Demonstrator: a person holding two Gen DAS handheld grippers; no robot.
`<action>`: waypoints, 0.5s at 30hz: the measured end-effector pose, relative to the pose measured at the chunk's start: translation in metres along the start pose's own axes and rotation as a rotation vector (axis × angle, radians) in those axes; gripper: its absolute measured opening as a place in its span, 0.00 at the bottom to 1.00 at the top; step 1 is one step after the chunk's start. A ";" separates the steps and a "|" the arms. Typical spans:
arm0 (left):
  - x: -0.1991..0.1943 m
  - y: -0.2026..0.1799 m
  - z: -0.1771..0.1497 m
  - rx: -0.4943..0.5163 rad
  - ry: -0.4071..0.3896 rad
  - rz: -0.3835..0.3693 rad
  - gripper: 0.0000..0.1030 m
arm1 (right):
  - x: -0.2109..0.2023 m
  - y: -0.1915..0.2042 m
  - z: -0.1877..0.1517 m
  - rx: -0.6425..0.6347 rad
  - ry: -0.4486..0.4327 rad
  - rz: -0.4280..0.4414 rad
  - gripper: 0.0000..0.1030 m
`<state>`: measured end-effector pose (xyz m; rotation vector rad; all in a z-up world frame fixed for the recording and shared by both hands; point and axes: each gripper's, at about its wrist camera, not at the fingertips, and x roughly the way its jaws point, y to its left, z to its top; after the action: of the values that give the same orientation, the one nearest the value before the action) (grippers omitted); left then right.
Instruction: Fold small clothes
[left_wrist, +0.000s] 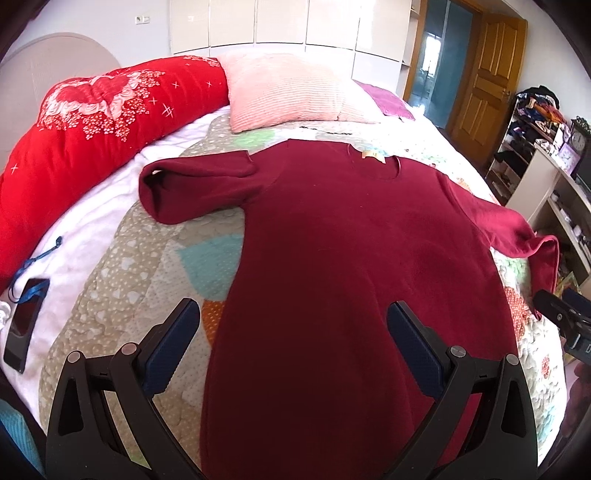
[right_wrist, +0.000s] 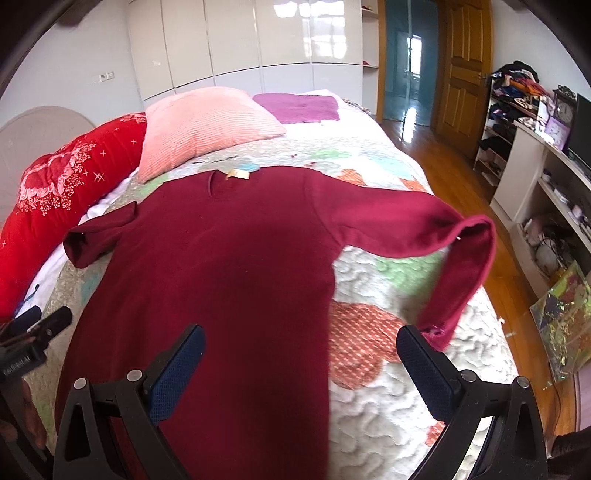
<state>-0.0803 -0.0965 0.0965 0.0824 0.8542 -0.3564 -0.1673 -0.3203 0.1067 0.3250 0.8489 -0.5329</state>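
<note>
Top (left_wrist: 351, 258) lies flat on bed (left_wrist: 122, 280), neck far, hem toward you; long axis runs straight away from both tools

Left tool (left_wrist: 293, 321) wide, empty, straddling top's left edge

Right tool (right_wrist: 301, 345) wide, empty, over right edge; right sleeve (right_wrist: 458, 273) bends back, cuff touching or just beside its right finger (right_wrist: 424, 363), can't tell which

Right tool nearer that sleeve; left sleeve (left_wrist: 192, 188) well apart from you

Hem cut off below both views
</note>
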 end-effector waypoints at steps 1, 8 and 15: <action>0.002 -0.001 0.001 -0.003 -0.003 -0.002 0.99 | 0.002 0.003 0.002 -0.001 0.001 0.001 1.00; 0.022 -0.003 0.009 -0.020 -0.017 -0.024 0.99 | 0.031 0.021 0.017 -0.001 0.004 -0.009 1.00; 0.050 0.007 0.024 -0.020 -0.016 -0.026 0.99 | 0.064 0.037 0.024 0.004 0.037 -0.008 1.00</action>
<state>-0.0304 -0.1092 0.0746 0.0497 0.8436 -0.3718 -0.0965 -0.3213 0.0741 0.3361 0.8849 -0.5375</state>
